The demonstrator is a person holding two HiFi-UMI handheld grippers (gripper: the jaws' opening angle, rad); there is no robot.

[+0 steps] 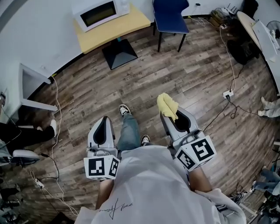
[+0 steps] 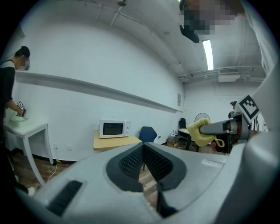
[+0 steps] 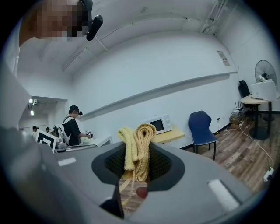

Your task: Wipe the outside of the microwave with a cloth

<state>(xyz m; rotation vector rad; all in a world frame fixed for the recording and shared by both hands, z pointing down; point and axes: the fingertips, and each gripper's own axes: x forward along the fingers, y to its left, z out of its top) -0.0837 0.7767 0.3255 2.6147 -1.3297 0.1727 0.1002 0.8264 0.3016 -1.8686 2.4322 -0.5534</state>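
Microwave (image 1: 101,13) sits well ahead; head view alone shows the black base (image 1: 119,52) under its worktop (image 1: 131,24). Right tongs (image 3: 136,141) clamp yellow cloth (image 3: 141,151); left tongs (image 2: 143,158) closed, empty.

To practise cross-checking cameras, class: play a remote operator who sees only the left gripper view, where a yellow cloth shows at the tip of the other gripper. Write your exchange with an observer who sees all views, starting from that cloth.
Operator: Is the cloth really clamped?
Observer: Yes. The right gripper view shows the right gripper with its jaws shut on the folded yellow cloth, whose folds stand up above them.
Operator: What lies between me and the microwave?
Observer: In the head view, only bare wood floor lies between your shoe and the table holding the microwave. A power strip lies off to the right.
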